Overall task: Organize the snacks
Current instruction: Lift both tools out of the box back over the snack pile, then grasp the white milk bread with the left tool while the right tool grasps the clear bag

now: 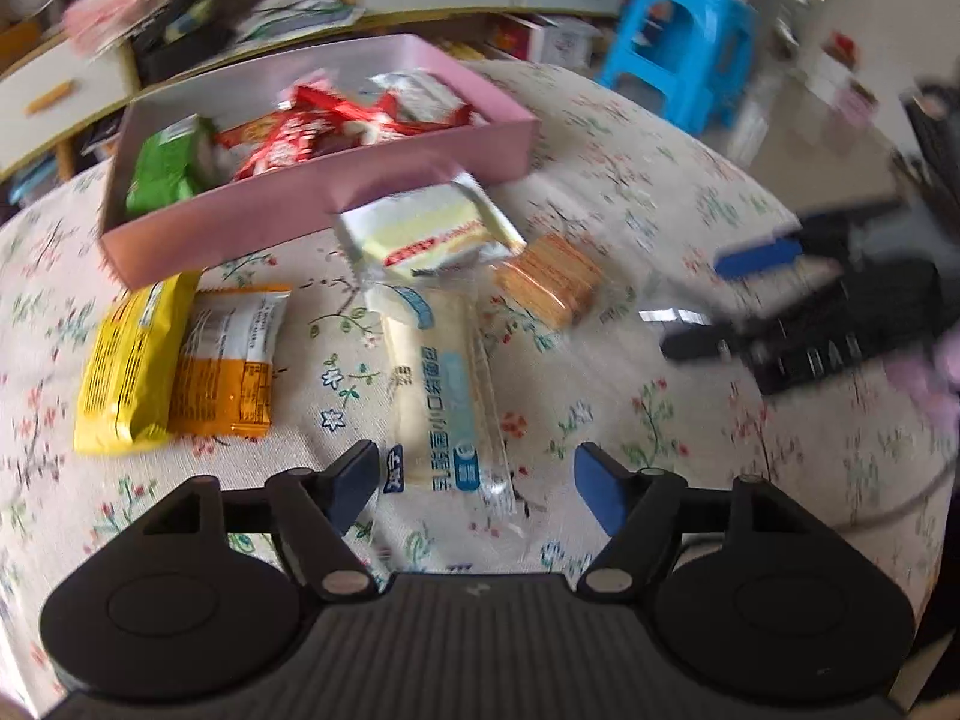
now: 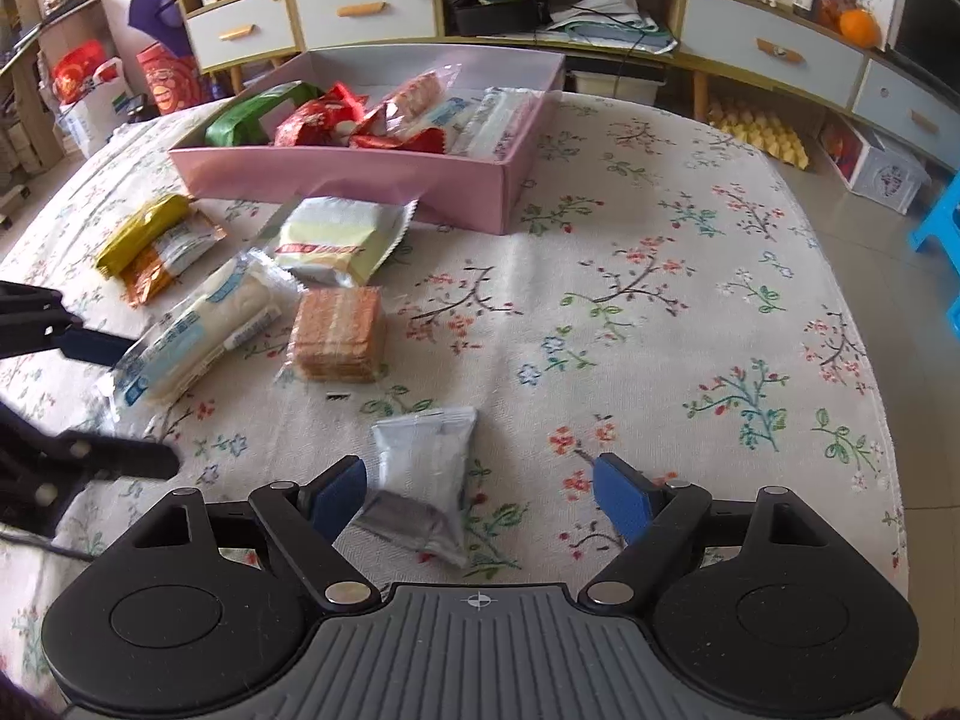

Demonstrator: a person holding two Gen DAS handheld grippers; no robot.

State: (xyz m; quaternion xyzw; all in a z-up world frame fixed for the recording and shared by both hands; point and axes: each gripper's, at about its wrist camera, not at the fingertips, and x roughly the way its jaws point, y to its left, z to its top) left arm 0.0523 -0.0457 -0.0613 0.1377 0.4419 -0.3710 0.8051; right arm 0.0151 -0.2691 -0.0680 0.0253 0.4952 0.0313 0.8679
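At our far left lie the yellow packet (image 1: 129,360) and the orange packet (image 1: 231,360), touching side by side, just in front of the pink box (image 1: 336,180) that already holds a green pack (image 1: 168,168) and red wrappers (image 1: 312,132). Next comes the long white bread pack (image 1: 441,378), which our left gripper (image 1: 477,495) frames with its jaws spread wide and nothing held. We judge this the pick in hand: we should lower until both pads straddle the pack's near end, then close gently, since the soft wrapper looks likely to crumple or slide. Beyond it sit the pale sandwich-cake pack (image 1: 429,228), just in front of the box wall, and the wafer stack (image 1: 549,282). Further right, our right gripper (image 2: 480,495) is likewise released and empty, hovering over the small silver pouch (image 2: 426,474), which sits off-centre toward its left finger; we would shift left before closing.
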